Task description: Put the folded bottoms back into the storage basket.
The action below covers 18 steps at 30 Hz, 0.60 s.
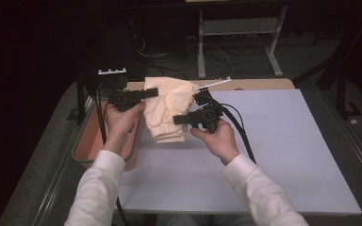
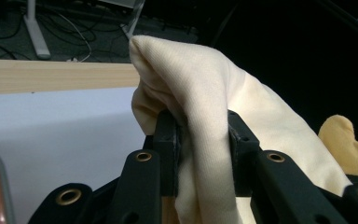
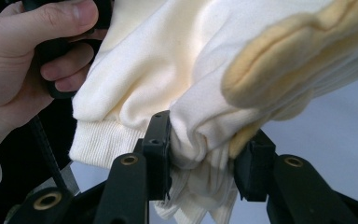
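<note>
Far left, a reddish bin point(image 1: 87, 141) sat against the table point(image 1: 273, 155) edge, probably where laundry came from. I had the left gripper point(image 1: 147, 94) clamped on the top fold of the cream garment point(image 1: 169, 106), jaws pinching a thick bunch of cloth. Garment hung lifted above the table's near-left part, between the 2 grippers. Right gripper point(image 1: 176, 120) was clamped on its ribbed hem end, lower down, likely so I could spread it for folding.
</note>
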Tool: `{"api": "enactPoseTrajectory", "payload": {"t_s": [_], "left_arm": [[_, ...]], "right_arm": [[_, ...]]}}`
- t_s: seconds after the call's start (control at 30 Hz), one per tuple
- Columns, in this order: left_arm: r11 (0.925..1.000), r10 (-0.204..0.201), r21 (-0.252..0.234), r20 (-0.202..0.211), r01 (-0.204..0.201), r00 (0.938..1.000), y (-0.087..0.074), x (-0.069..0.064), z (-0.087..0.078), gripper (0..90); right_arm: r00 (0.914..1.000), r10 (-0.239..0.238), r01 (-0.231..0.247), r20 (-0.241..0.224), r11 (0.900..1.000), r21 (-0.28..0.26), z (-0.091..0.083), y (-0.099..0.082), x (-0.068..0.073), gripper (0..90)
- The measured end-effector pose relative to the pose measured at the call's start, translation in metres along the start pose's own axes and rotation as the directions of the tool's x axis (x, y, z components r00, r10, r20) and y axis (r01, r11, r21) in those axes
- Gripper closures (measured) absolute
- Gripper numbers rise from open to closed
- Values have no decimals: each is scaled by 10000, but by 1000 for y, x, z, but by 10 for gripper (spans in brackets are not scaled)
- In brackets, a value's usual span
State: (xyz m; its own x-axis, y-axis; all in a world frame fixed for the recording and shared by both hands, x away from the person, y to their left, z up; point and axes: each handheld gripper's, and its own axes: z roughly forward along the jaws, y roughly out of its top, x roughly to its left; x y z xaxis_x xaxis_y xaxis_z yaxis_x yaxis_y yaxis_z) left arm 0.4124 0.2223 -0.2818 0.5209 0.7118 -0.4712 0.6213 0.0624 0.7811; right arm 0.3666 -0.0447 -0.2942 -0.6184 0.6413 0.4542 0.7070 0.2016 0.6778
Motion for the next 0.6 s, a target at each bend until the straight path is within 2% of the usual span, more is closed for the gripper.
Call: {"api": "enactPoseTrajectory", "payload": {"t_s": [0.6], "left_arm": [[9992,-173,-360,-286,162,9994,-1,24,-30,702]], "right_arm": [[9992,-353,354,-190,9993,89,28,11,23,611]]}}
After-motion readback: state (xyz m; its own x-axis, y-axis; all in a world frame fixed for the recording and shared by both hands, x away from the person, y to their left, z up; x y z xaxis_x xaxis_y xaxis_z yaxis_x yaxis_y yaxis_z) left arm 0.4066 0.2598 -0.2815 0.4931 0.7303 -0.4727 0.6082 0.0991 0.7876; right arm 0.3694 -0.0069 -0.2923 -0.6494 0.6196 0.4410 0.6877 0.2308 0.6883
